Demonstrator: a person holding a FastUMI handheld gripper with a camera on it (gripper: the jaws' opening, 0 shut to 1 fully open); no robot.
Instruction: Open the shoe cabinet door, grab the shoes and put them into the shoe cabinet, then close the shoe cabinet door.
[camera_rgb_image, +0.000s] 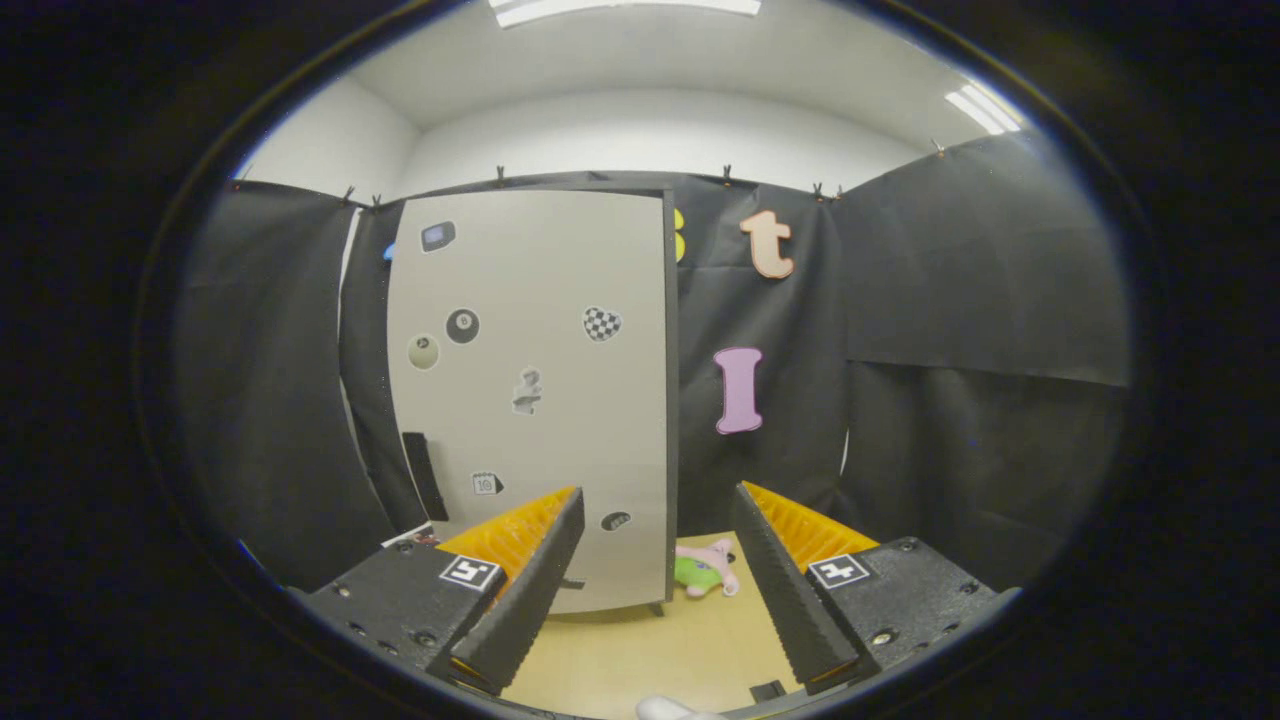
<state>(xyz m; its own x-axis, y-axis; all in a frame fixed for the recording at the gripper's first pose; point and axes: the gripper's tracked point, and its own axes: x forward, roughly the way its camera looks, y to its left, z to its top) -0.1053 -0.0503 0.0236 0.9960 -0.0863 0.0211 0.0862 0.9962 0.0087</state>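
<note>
A tall pale shoe cabinet (530, 400) stands beyond my fingers on the wooden floor, its door covered with small stickers and looking closed; a black handle (424, 476) sits low near its left edge. A pink and green shoe (706, 570) lies on the floor just right of the cabinet's foot, ahead of and between my fingers. My gripper (655, 510) is open, with nothing between the black and orange fingers (530, 580). The left finger overlaps the cabinet's lower corner in the view.
Black cloth walls close the booth behind and on both sides of the cabinet. The light wooden floor (640, 650) runs from my fingers up to the cabinet. A small white object (672, 709) shows at the floor's near edge.
</note>
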